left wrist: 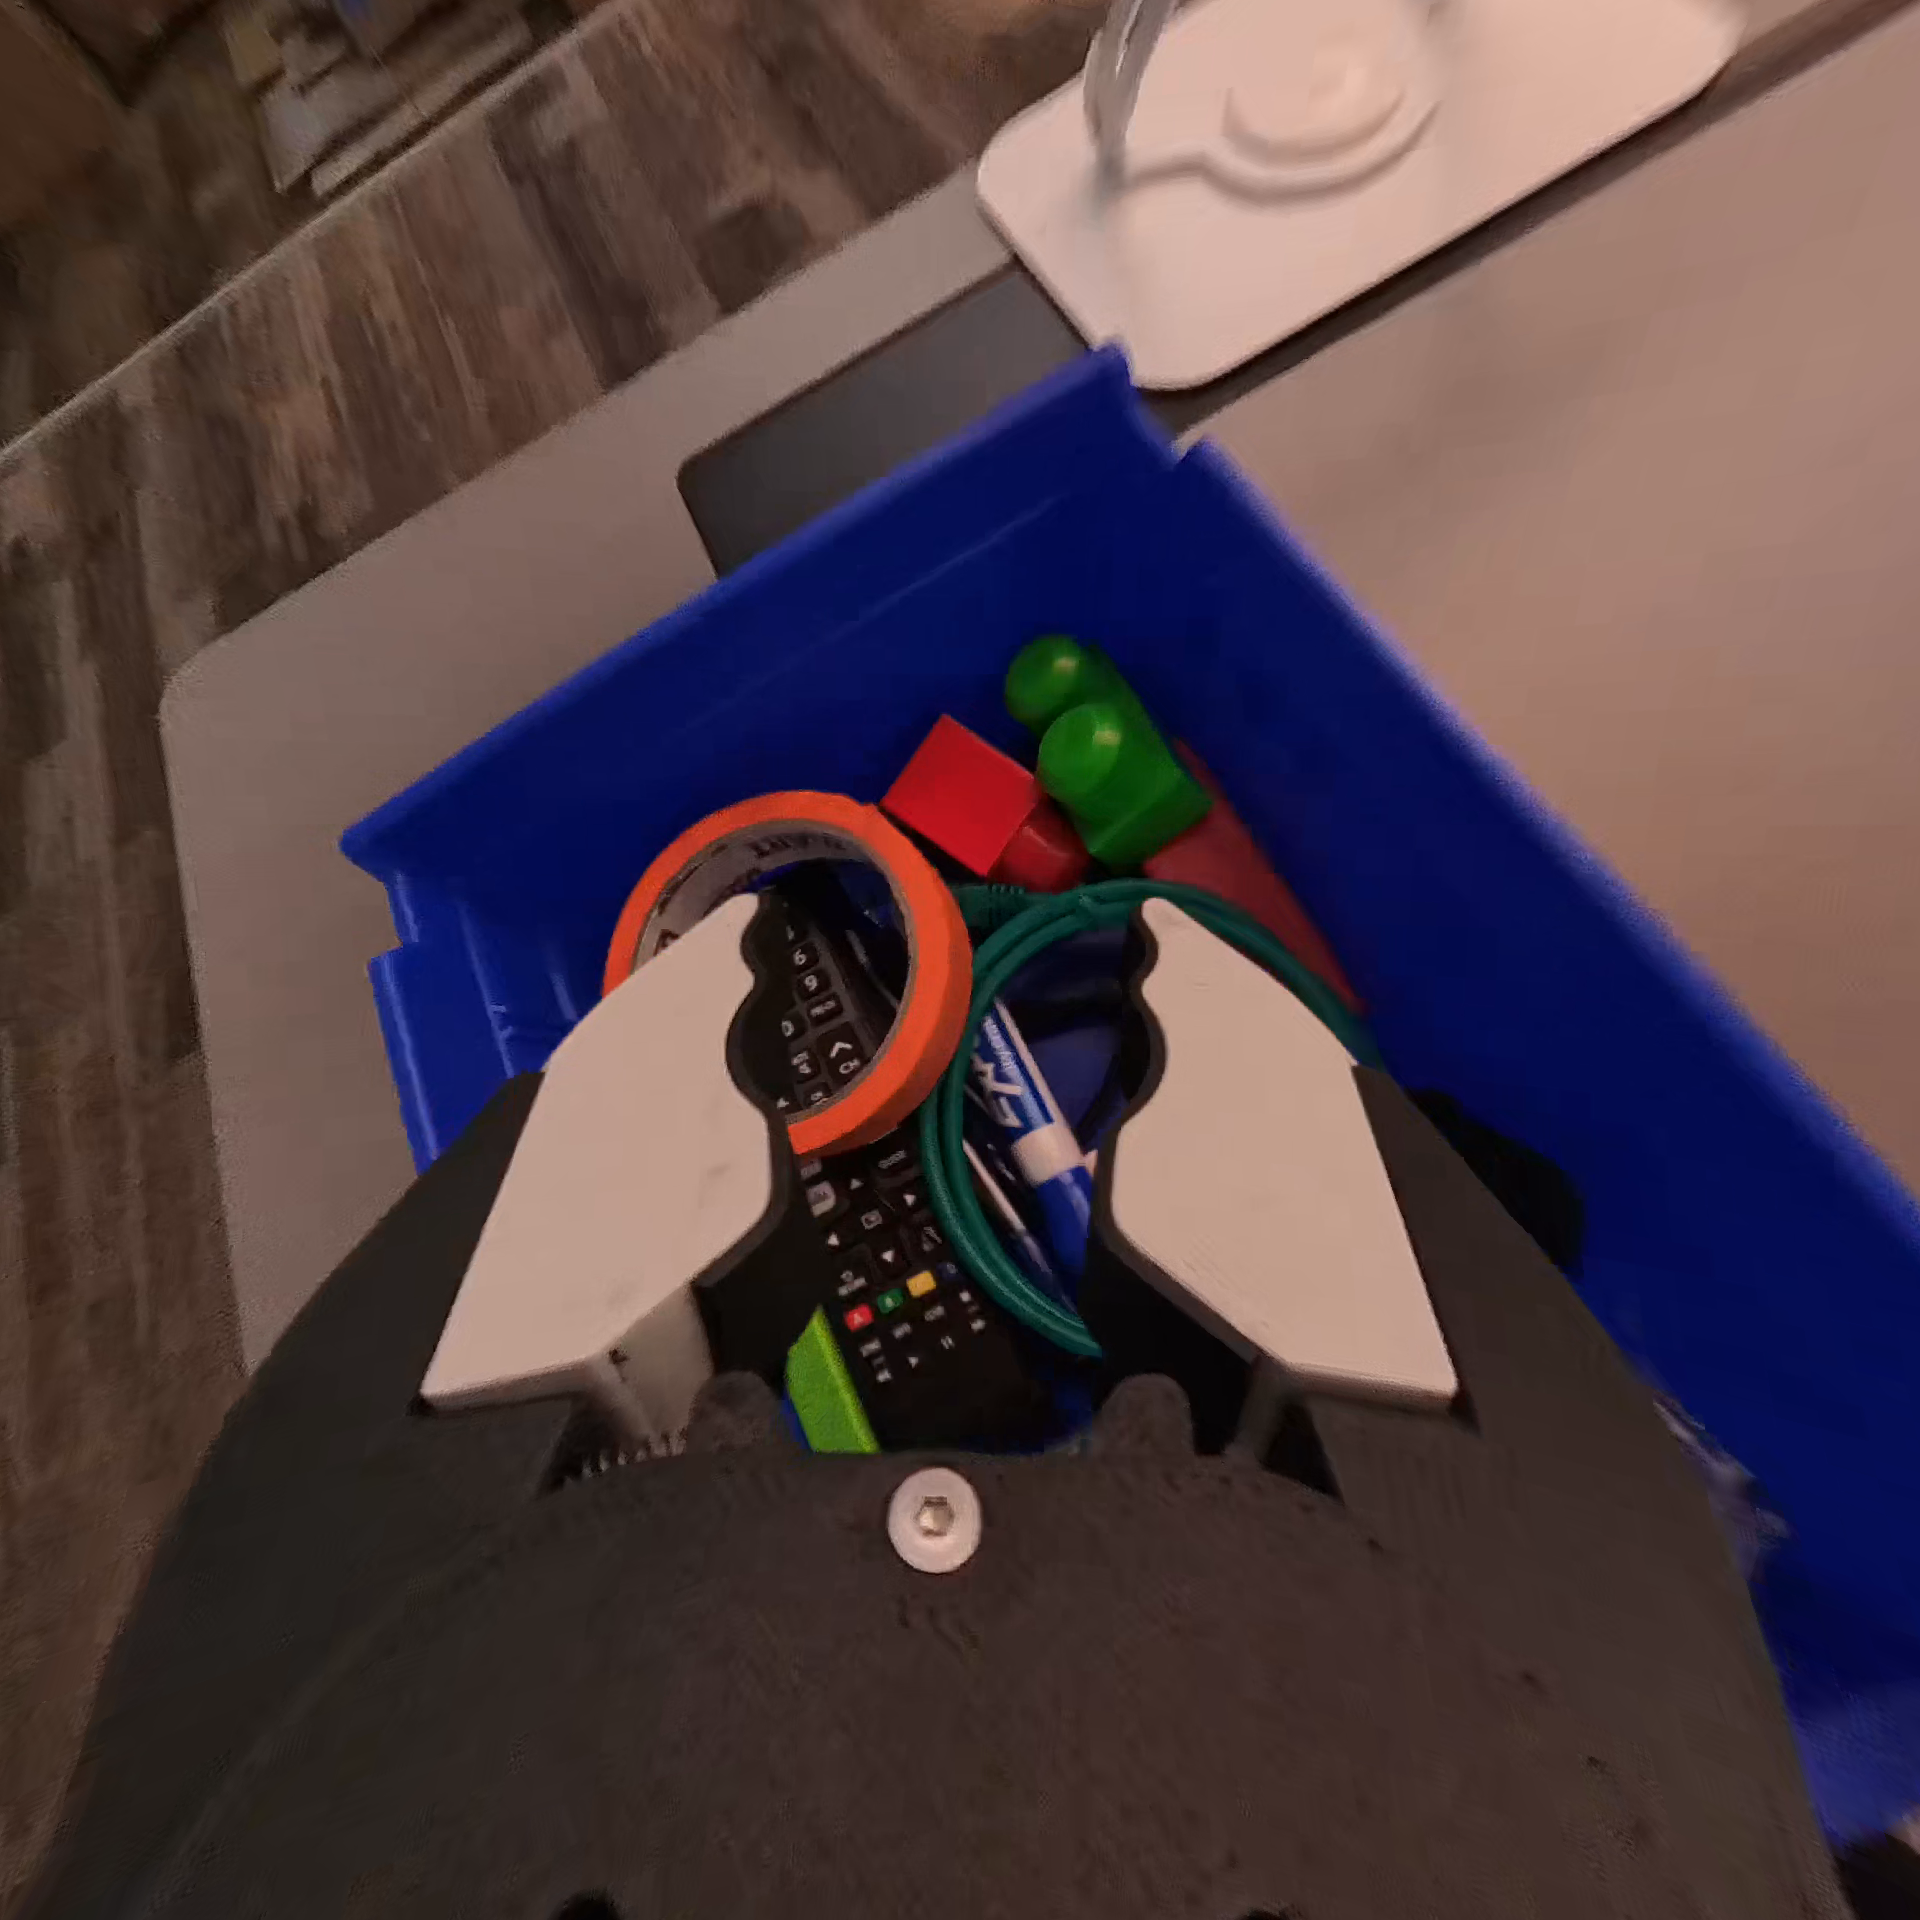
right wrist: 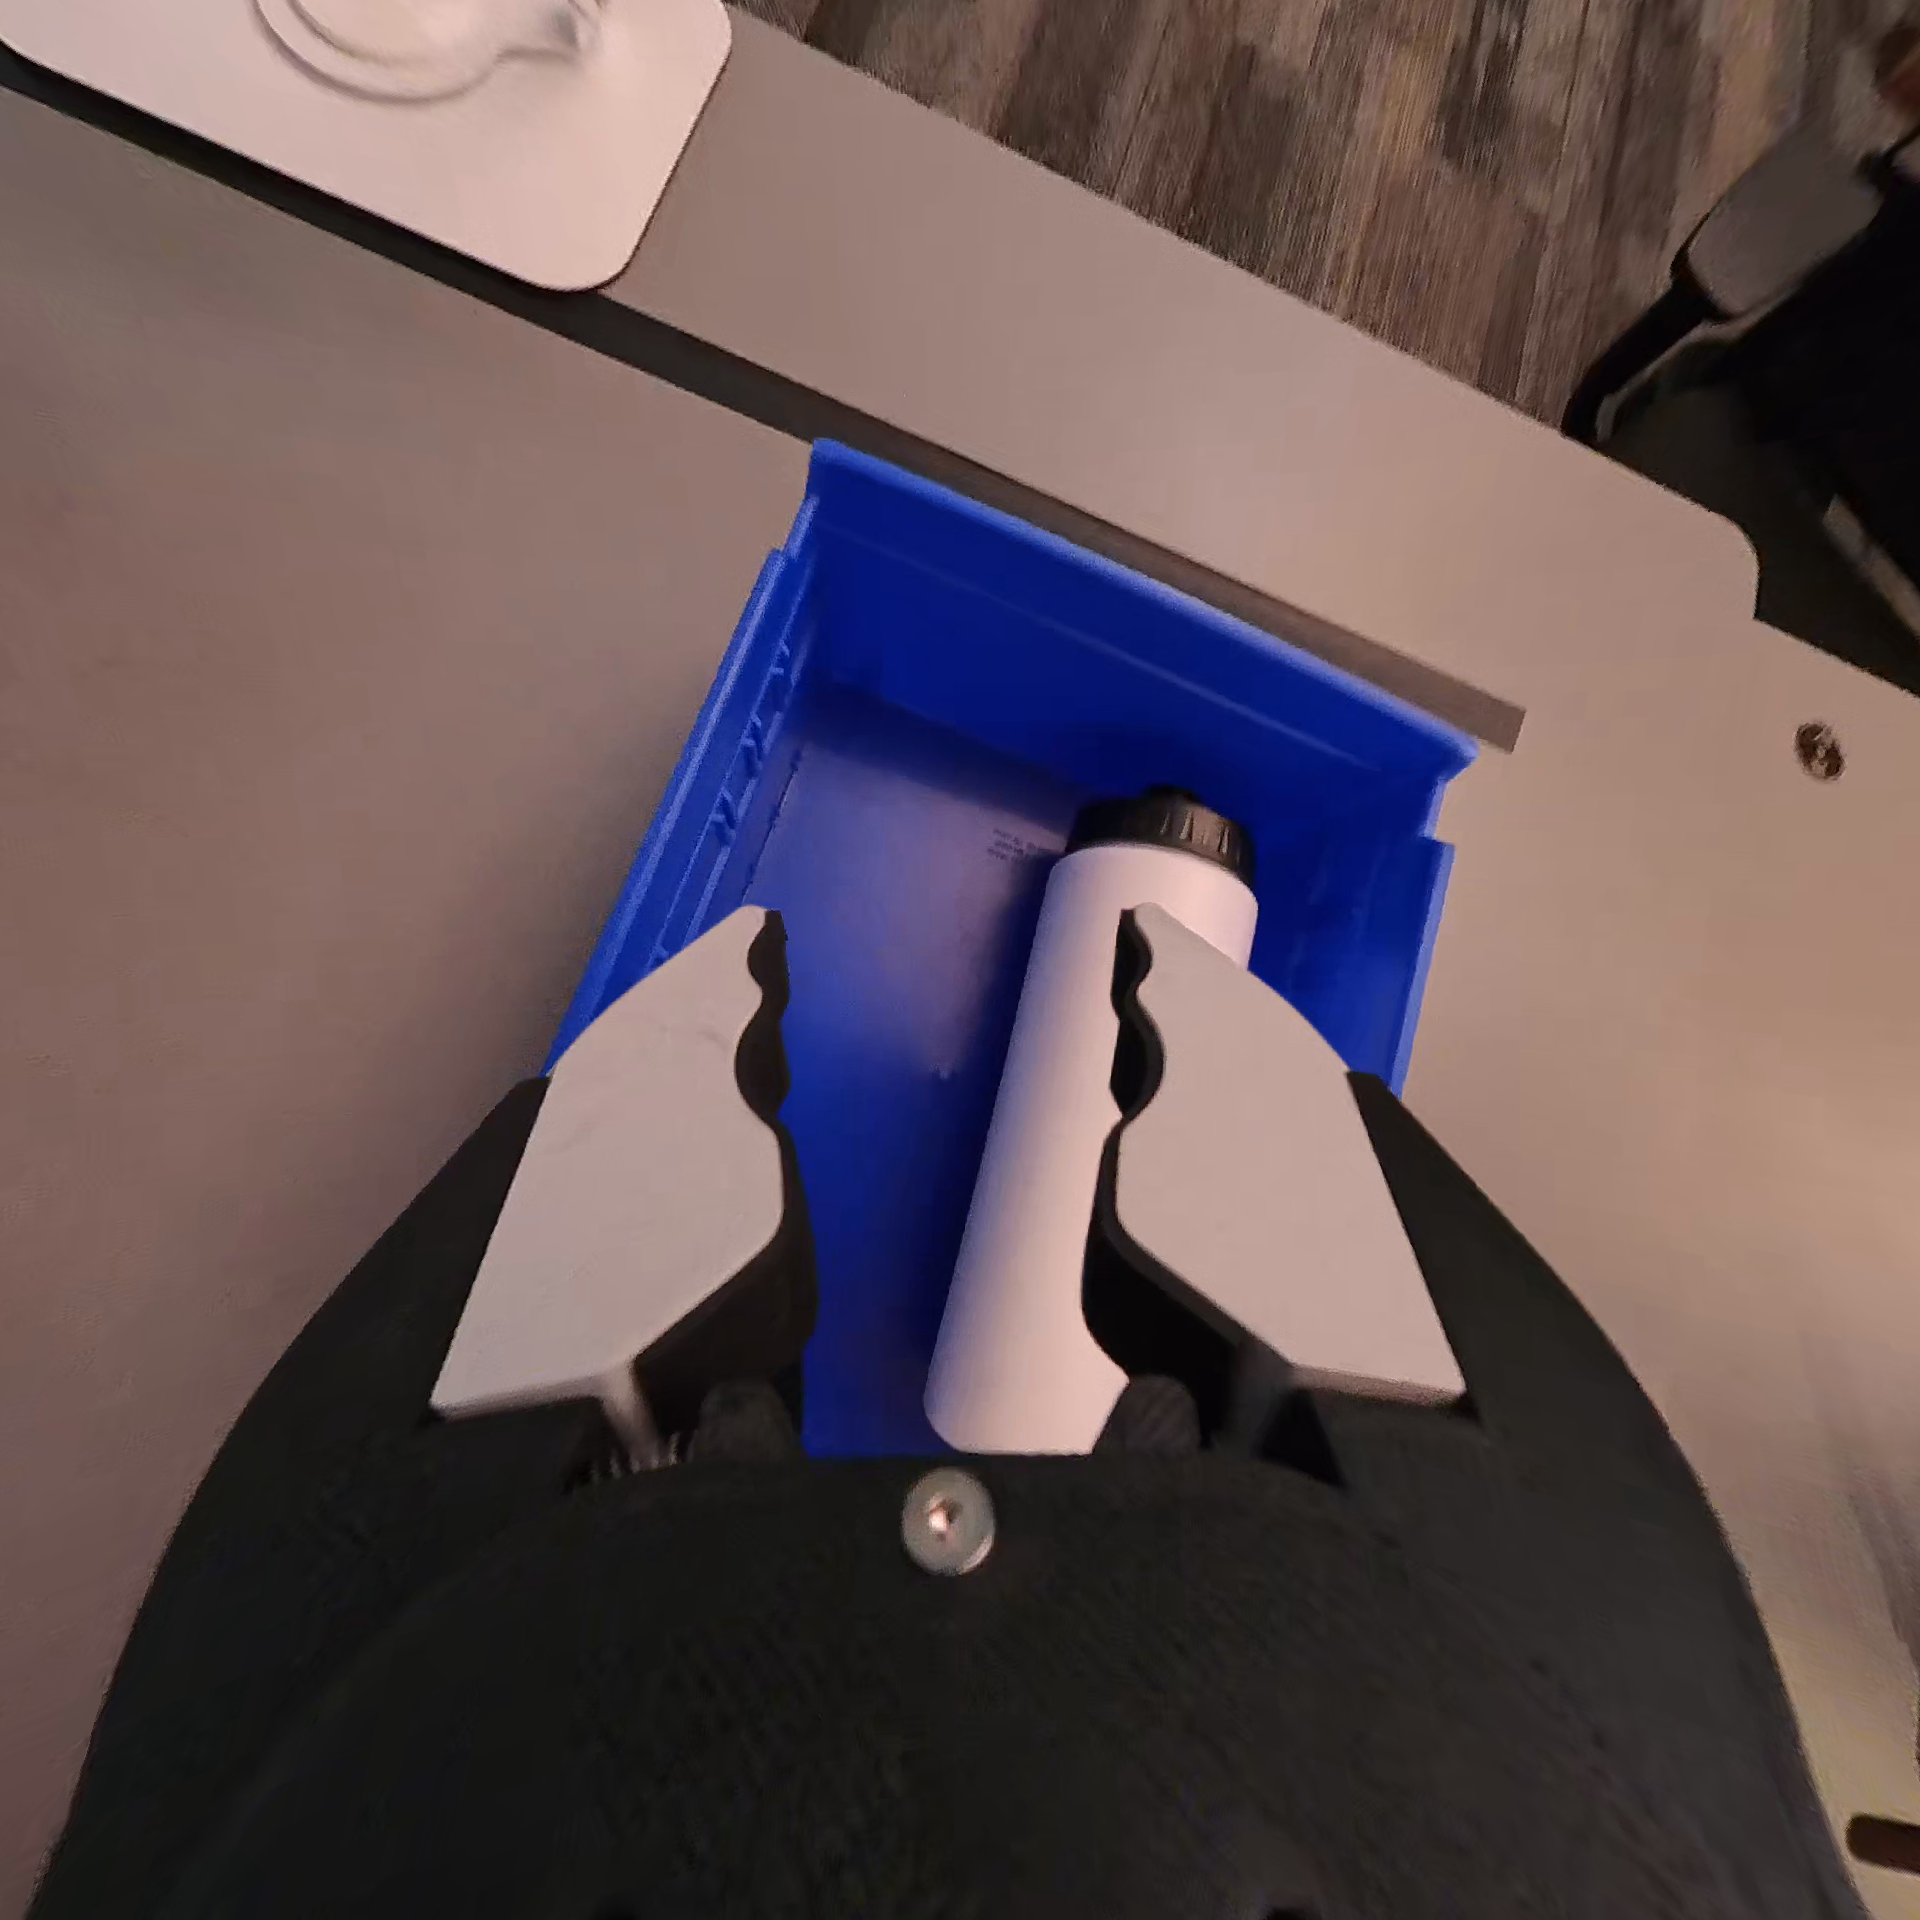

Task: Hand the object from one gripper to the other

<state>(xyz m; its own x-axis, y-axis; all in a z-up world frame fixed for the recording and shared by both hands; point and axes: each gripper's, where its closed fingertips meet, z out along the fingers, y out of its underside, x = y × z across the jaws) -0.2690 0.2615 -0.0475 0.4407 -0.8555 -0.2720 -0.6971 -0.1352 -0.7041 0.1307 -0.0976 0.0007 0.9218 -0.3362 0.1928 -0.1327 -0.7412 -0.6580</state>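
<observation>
In the left wrist view my left gripper is open and empty above a blue bin full of objects: an orange tape roll, a black remote control, a coiled green cable, a blue-and-white marker, red blocks and green blocks. In the right wrist view my right gripper is open and empty above a second blue bin. A white bottle with a black cap lies in that bin, just inside my right finger.
Both bins stand on a grey table, also seen in the right wrist view. A white flat stand base sits at the table's far side and shows in the right wrist view too. Wood-pattern floor lies beyond the edge. The grippers' ends are close to 55 cm from one another. The blue-and-white marker is about 8 cm from my left fingertips and 55 cm from my right. My left tips are roughly 11 cm from the black remote control.
</observation>
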